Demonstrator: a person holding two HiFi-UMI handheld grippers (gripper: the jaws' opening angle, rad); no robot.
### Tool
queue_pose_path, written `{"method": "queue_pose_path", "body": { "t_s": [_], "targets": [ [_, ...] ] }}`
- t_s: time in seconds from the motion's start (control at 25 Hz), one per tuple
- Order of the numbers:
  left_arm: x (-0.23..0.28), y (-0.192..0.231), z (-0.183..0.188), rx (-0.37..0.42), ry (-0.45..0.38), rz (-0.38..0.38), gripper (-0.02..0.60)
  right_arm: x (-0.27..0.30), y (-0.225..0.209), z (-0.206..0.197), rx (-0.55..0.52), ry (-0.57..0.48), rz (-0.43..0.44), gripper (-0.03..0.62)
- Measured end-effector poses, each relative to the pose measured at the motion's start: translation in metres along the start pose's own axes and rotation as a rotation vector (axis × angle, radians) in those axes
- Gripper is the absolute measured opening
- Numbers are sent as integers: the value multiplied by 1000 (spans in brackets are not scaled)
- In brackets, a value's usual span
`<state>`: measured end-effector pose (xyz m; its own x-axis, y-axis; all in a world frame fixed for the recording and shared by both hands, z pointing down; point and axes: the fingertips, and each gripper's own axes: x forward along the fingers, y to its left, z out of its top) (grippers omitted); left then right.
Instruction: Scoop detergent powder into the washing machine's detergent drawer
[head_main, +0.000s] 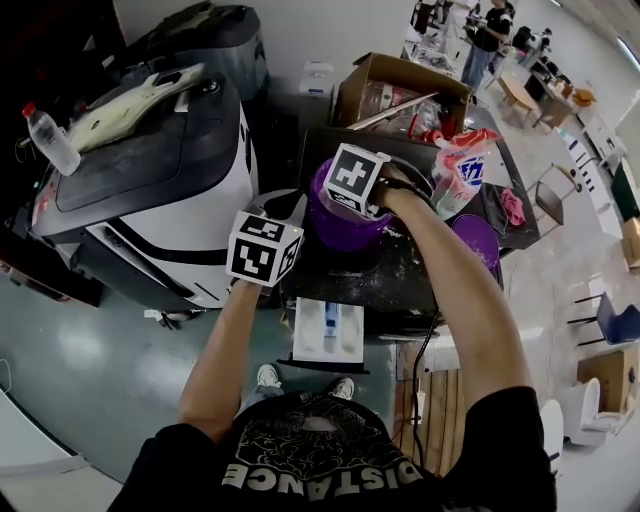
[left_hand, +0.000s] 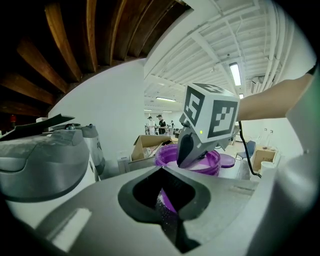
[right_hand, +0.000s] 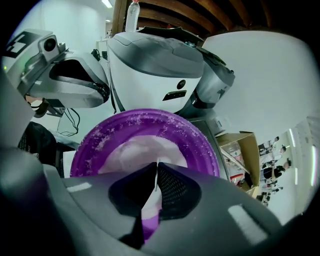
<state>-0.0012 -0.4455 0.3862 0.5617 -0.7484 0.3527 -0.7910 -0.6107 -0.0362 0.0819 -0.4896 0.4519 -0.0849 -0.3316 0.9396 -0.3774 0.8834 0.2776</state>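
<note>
- Plainly, the work is at the scooping stage. The right gripper (right_hand: 155, 181) is down inside the purple tub (head_main: 338, 228), and the detergent drawer (head_main: 328, 332) stands pulled out below it with nothing over it yet.
- The right gripper's jaws are pressed nearly together on a thin pale strip (right_hand: 157, 172). I take this for a scoop handle seen edge-on, held so the far end can dig into the white powder (right_hand: 130, 150).
- The left gripper (left_hand: 167, 209) is clamped on a thin purple edge (left_hand: 169, 201) speckled with powder. This is probably the tub's near rim, and such a hold would steady the tub against the push of scooping.
- The tub stands on the dark machine top (head_main: 340, 282) just above the drawer, so the carry should be short.
- Only the right gripper view looks into the tub, where powder covers the floor and clings to the wall.
- Only the left gripper view shows the right gripper from the side, tipped down over the rim.
- Only the head view shows the drawer and both arms at once, but the 2 marker cubes hide both sets of jaws there.
- The main risk, as I judge it, is spilling grains on the way down to the drawer.
</note>
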Motion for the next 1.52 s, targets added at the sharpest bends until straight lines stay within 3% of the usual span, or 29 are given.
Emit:
{"method": "queue_pose_path", "body": {
  "t_s": [0.88,1.52],
  "targets": [
    [-19,5,-6,-14,-1,15,0,-3,33,7,72,35,133,34],
    [-35,12,-11,-33,-8,8,1,-12,40,13,285,8,230,35]
  ]
}}
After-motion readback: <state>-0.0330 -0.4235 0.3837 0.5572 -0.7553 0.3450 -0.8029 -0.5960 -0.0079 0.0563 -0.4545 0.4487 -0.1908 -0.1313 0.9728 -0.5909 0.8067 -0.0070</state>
